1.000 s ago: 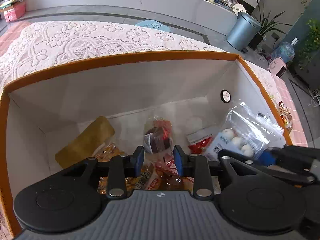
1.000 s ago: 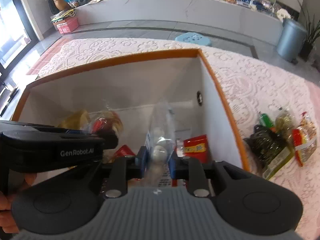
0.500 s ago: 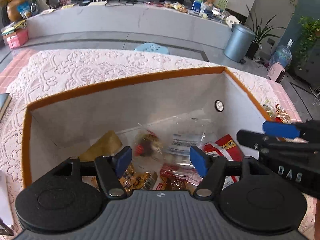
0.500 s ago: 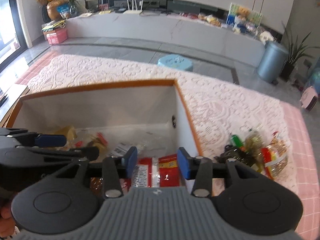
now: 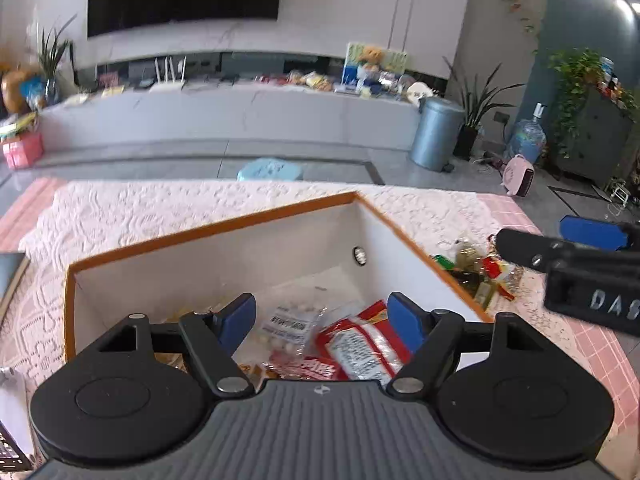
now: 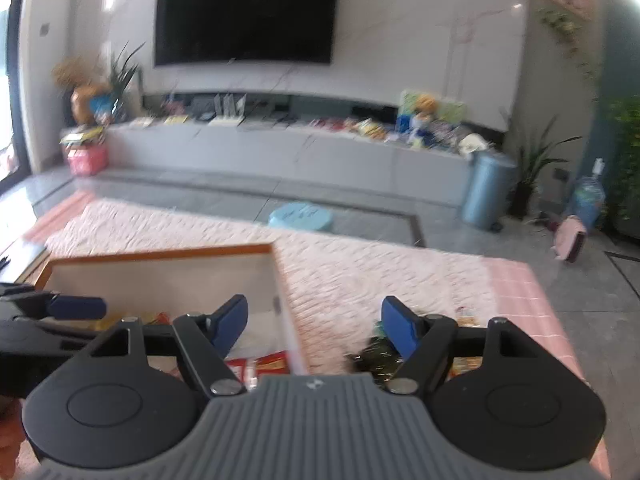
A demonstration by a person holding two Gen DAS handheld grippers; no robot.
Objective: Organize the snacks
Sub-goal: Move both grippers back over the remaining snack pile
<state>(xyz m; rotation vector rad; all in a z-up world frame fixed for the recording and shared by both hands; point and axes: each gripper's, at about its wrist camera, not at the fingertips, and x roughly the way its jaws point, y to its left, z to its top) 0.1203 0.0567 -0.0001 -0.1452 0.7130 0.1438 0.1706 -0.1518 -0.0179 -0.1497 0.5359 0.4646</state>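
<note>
An orange-rimmed white box (image 5: 224,224) stands on the lace-covered table. Inside lie a clear bag of white balls (image 5: 294,320), a red packet (image 5: 360,344) and other snacks. My left gripper (image 5: 322,322) is open and empty, raised above the box. My right gripper (image 6: 314,324) is open and empty, above the box's right wall (image 6: 286,312); it also shows at the right in the left wrist view (image 5: 568,248). A small pile of loose snacks (image 5: 480,272) lies on the table right of the box, blurred in the right wrist view (image 6: 376,354).
The lace tablecloth (image 5: 180,208) covers the table over a pink check cloth (image 6: 516,292). A dark flat object (image 5: 10,272) lies at the table's left edge. A blue stool (image 5: 268,170) and a grey bin (image 5: 434,134) stand on the floor beyond.
My right gripper let go of the clear bag of white balls, which now lies in the box. Both grippers opened wide and rose; the right one moved right toward the loose snacks.
</note>
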